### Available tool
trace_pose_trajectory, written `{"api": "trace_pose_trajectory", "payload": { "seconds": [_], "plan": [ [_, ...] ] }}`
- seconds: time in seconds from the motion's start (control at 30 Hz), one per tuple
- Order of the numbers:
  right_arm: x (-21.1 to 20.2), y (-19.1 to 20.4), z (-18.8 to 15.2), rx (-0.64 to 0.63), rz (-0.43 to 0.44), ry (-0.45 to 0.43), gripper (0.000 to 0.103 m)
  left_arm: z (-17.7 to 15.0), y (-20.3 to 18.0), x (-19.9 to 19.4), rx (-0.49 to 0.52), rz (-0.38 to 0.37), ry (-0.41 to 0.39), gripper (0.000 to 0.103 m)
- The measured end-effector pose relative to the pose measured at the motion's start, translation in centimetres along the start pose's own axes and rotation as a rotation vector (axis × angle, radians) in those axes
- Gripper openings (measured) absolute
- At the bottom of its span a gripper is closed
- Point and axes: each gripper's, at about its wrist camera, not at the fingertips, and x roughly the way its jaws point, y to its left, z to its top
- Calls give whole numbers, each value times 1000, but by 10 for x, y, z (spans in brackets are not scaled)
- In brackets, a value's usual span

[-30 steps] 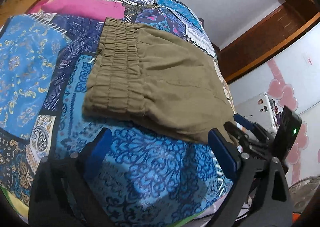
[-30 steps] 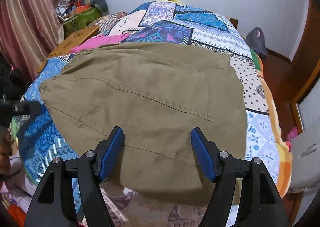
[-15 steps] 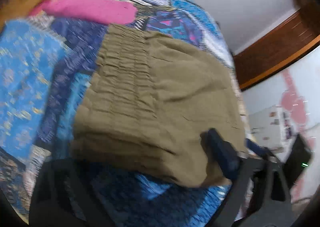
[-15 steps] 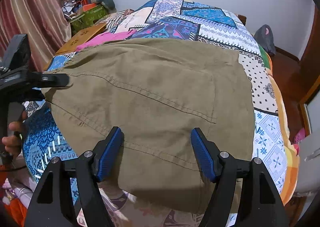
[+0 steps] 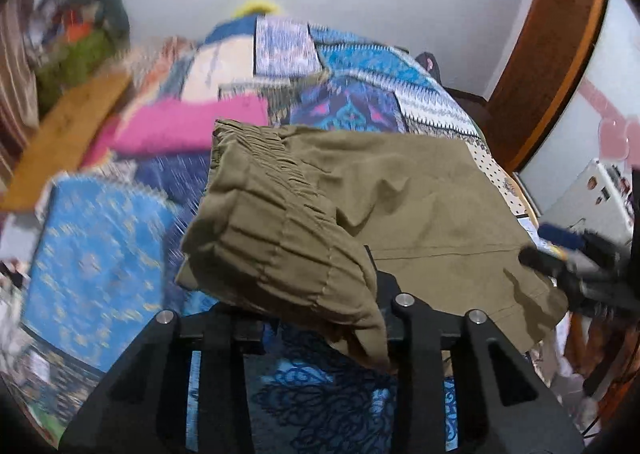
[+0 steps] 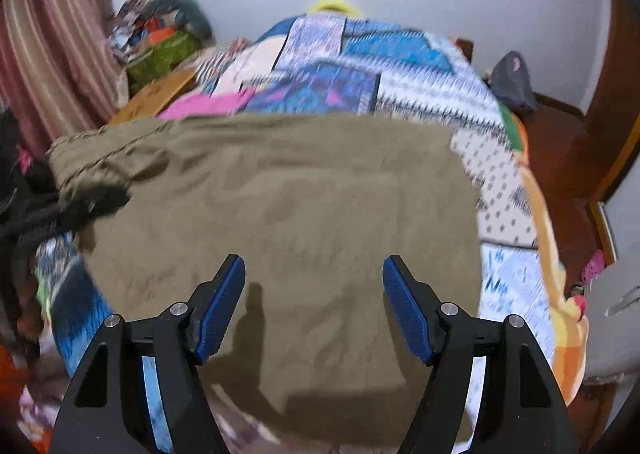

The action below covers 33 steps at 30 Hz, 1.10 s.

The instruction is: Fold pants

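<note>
Since a second ago your left gripper [image 5: 320, 306] has closed in from wide open over bare quilt onto the elastic waistband corner of the olive pants [image 5: 400, 205], its jaws closing with that gathered cloth bunched between them and raised off the patchwork quilt [image 5: 100, 246]. Your right gripper [image 6: 314, 306] holds its blue pads [image 6: 224, 306] spread over the pants' near edge, gripping nothing. Pink cloth [image 5: 188, 125] lies at eleven o'clock beyond the waistband.
</note>
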Motion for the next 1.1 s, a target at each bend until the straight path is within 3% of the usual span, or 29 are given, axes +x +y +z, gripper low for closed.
{"api": "trace_pose_trajectory", "payload": {
  "seconds": [0.17,0.4,0.53,0.73,0.9,1.1],
  "plan": [
    [26,29,24,-67,26,27,68,0,4,-27,48,47,-74,31],
    [67,82,26,-204,140,178,60,1,25,-60,-1,38,-136,28],
    [65,100,23,-292,122,181,59,-2,27,-70,5,49,-152,27],
    [31,68,18,-171,156,111,59,4,10,-78,62,80,-185,27],
    [-6,28,-3,-101,66,57,59,10,-1,-85,98,91,-214,27],
    [-18,-17,-38,-31,-31,101,59,18,-22,-92,141,85,-232,27]
  ]
}}
